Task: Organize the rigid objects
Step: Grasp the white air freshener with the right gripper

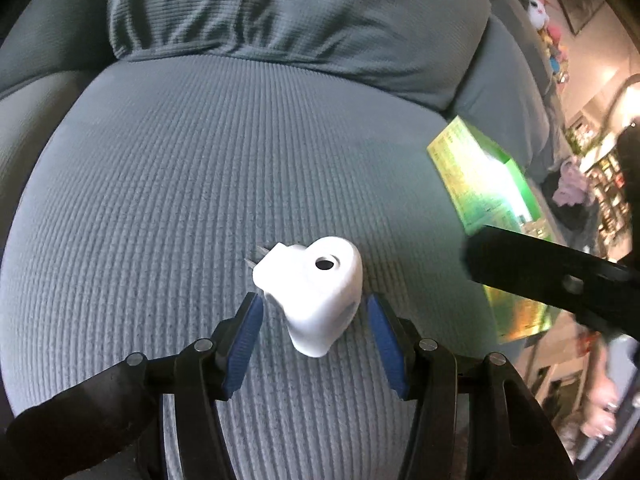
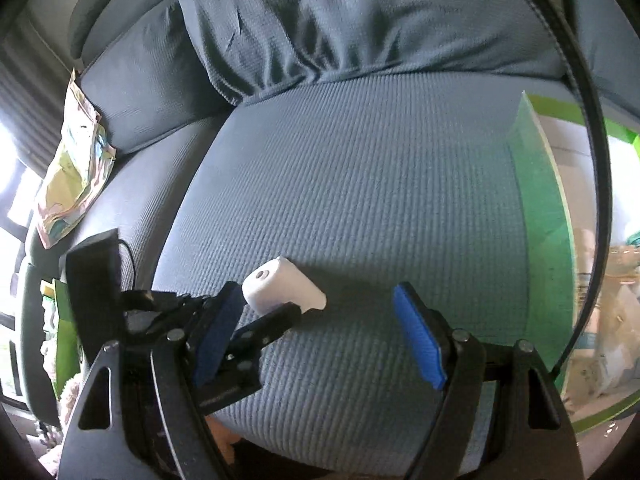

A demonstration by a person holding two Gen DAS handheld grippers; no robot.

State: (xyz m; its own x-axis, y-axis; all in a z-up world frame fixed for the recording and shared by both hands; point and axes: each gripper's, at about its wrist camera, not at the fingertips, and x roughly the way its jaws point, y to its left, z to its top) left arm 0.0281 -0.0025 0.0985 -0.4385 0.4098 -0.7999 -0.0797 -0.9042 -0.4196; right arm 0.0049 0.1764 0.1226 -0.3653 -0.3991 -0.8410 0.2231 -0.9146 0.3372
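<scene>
A white plastic part (image 1: 316, 288) with a round hole lies on the ribbed grey sofa seat cushion (image 1: 200, 184). My left gripper (image 1: 314, 308) is open, its blue pads on either side of the part with gaps on both sides. In the right wrist view the same part (image 2: 284, 286) lies at the left, with the left gripper's fingers around it. My right gripper (image 2: 316, 308) is open and empty, low over the cushion (image 2: 360, 184), to the right of the part. A green box (image 1: 480, 184) lies open at the cushion's right side; it also shows in the right wrist view (image 2: 544, 216).
The sofa back cushion (image 1: 288, 12) rises behind the seat. A colourful bag (image 2: 72, 168) leans at the sofa's left arm. The right gripper's black body (image 1: 540, 272) reaches in at the right. Shelves and soft toys (image 1: 538, 10) stand beyond the sofa.
</scene>
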